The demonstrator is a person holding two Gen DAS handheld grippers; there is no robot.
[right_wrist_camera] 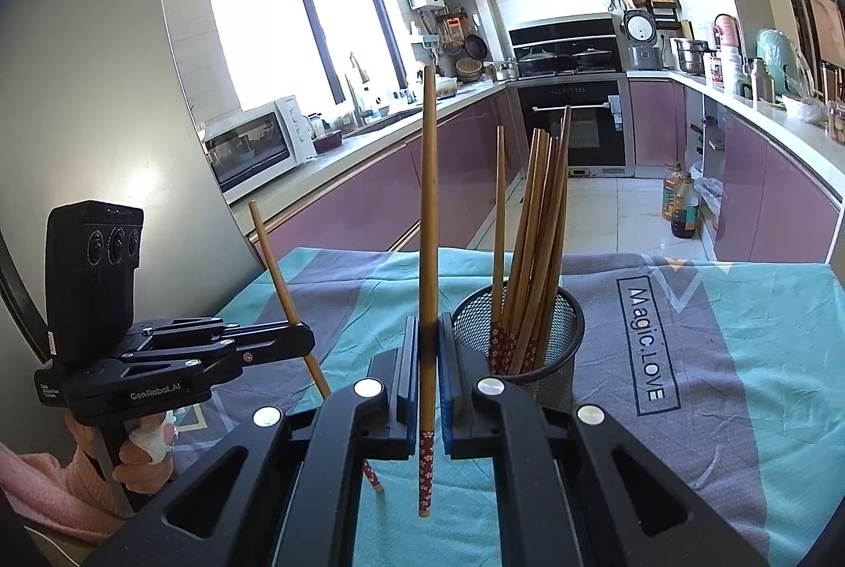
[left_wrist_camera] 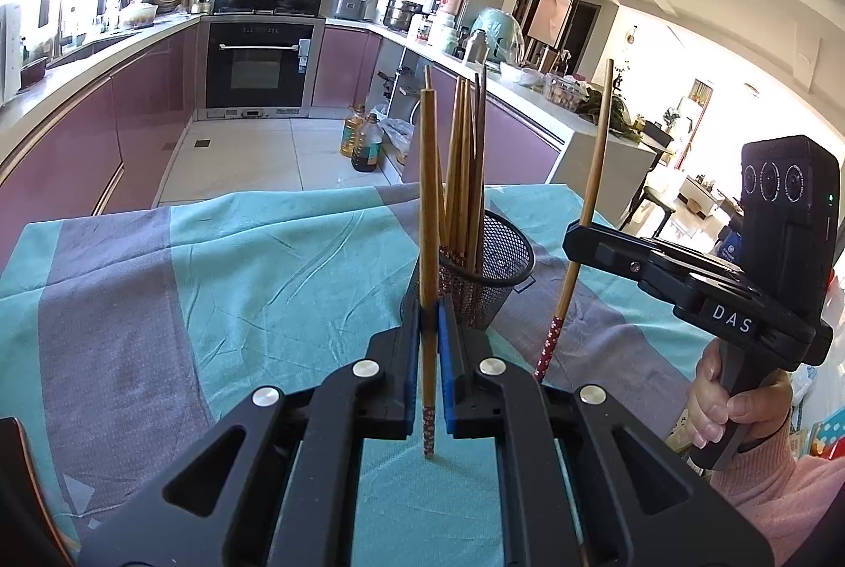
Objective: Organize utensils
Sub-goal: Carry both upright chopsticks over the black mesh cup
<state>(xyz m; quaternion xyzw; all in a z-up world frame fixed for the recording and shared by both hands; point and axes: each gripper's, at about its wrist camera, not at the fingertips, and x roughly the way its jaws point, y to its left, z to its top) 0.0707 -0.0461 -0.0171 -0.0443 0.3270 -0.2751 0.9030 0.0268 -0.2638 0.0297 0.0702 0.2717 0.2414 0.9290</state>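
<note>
Chopsticks: I pinch one upright in each tool, both just short of the cup (right_wrist_camera: 520, 345), patterned ends down. Left gripper (left_wrist_camera: 429, 319) clamps its stick (left_wrist_camera: 429, 208); right gripper (right_wrist_camera: 429, 340) clamps its own (right_wrist_camera: 429, 218). Risks: lowering together, the sticks could cross; a tip could catch the rim or the standing bundle (right_wrist_camera: 533, 218) and tip the light mesh cup.

Chopsticks: one between the left gripper (left_wrist_camera: 429, 329) pads, one (right_wrist_camera: 428, 282) between the right gripper (right_wrist_camera: 429, 356) pads, each of smooth matt wood with a red flower-patterned lower end. Holder (right_wrist_camera: 520, 345) just beyond the fingertips: black wire mesh, metal by its look, semi-matt. Grippers: matt black plastic with bright metal rivets and blue rubbery pads (left_wrist_camera: 444, 356); the tablecloth (left_wrist_camera: 237, 261) beneath the fingers is creased matt cloth, teal and grey.
</note>
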